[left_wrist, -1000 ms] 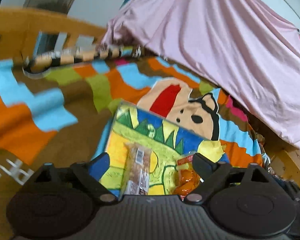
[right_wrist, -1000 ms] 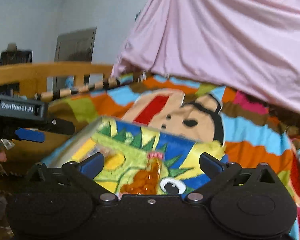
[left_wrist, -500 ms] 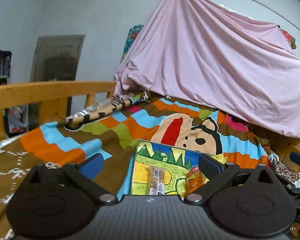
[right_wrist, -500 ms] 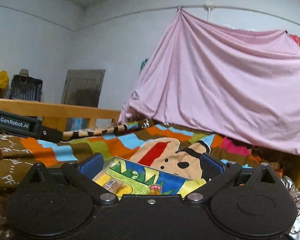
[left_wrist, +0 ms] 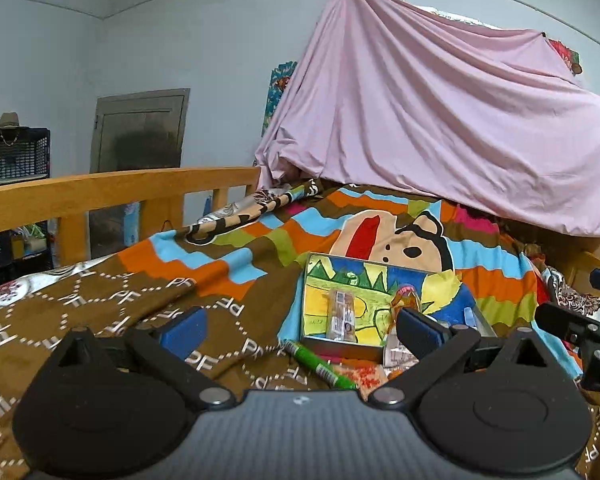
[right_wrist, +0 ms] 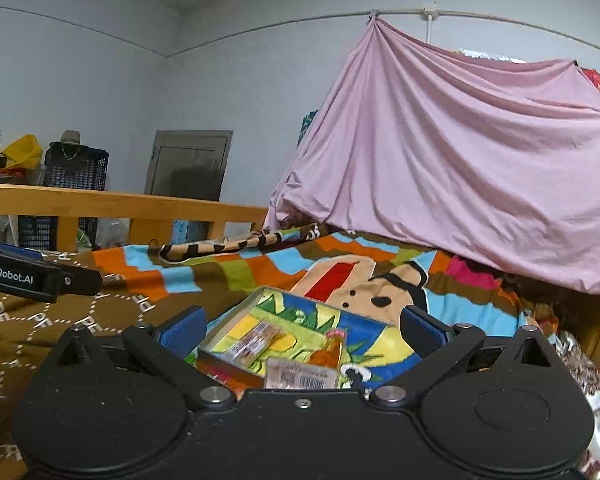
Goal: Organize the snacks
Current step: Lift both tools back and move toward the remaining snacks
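A shallow box point(left_wrist: 320, 280) with a colourful cartoon lining lies on the bed; it also shows in the right wrist view point(right_wrist: 236, 316). Inside lie a clear-wrapped snack bar point(left_wrist: 341, 312) point(right_wrist: 254, 342) and an orange snack packet point(left_wrist: 406, 300) point(right_wrist: 330, 354). In front of the box lie a green tube point(left_wrist: 320, 368), a red-speckled packet point(left_wrist: 360, 378) and a clear barcoded packet point(right_wrist: 300, 378). My left gripper point(left_wrist: 300, 328) is open and empty, pulled back from the box. My right gripper point(right_wrist: 300, 328) is open and empty, just short of the box.
The bed has a brown and multicolour blanket point(left_wrist: 140, 292). A wooden rail point(left_wrist: 100, 192) runs along the left. A pink sheet point(left_wrist: 440, 140) hangs at the back. The right gripper's side shows at the right edge point(left_wrist: 580, 328); the left gripper's body shows at the left edge point(right_wrist: 28, 276).
Both grippers have drawn back and tilted up from the box, so it looks smaller and farther. More snacks in front of the box have come into view. Both grippers stayed open.
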Tool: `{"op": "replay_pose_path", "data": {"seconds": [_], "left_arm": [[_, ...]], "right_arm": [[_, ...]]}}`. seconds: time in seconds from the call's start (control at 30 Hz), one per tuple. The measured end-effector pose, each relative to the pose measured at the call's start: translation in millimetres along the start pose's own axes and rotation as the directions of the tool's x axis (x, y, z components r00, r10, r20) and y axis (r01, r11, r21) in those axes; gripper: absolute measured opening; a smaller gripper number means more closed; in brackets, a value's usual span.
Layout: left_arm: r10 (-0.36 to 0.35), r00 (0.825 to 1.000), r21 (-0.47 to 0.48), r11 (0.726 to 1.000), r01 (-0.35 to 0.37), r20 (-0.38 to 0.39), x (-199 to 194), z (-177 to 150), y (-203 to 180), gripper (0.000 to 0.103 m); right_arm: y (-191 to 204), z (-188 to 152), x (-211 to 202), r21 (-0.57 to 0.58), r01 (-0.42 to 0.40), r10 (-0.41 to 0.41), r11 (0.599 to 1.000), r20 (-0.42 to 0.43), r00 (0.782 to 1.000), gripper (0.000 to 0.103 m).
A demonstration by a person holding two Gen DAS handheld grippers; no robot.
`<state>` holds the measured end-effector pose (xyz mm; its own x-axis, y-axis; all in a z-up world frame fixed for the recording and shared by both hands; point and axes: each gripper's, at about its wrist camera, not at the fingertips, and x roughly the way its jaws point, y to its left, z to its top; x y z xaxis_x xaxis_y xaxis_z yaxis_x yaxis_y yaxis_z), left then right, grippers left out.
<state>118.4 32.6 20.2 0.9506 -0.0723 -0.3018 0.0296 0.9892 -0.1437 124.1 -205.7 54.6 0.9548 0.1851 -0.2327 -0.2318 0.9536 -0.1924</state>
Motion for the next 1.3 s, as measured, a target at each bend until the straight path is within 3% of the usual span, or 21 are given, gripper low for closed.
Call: {"op": "replay_pose_path", "data": {"seconds": [0.17, 0.43, 0.6, 0.8, 1.3], "left_arm": [[0.008, 1.000, 0.015, 1.000, -0.008, -0.002, -25.3, -9.7, -0.9, 0.103], [-0.001, 0.994, 0.046, 0.999, 0.006, -0.105, -35.3, -25.6, -6.3, 0.103], [0.008, 0.988, 0.071, 0.997, 0.003, -0.153, -35.3, -31.6, -10.1, 0.103], [0.023, 0.975, 0.080, 0.997, -0.006, -0.220, -25.9, -34.1, -10.2, 0.103], [0.034, 0.922, 0.019, 0.999, -0.029, -0.385, 5.8, -36.9, 4.6, 0.103]], "right_arm": [[3.8, -8.8, -23.4, 0.018, -0.011, 0.012, 1.000, -0.045, 0.999, 0.102], [12.2, -21.6, -39.1, -0.006, -0.043, 0.042, 0.999, -0.120, 0.992, 0.102], [15.0, -30.0, -35.0, 0.014, -0.075, 0.077, 0.997, -0.206, 0.975, 0.102], [17.0, -35.3, -30.4, 0.029, -0.095, 0.099, 0.995, -0.257, 0.961, 0.102], [13.6, -43.9, -13.1, 0.065, -0.098, 0.114, 0.993, -0.335, 0.935, 0.102]]}}
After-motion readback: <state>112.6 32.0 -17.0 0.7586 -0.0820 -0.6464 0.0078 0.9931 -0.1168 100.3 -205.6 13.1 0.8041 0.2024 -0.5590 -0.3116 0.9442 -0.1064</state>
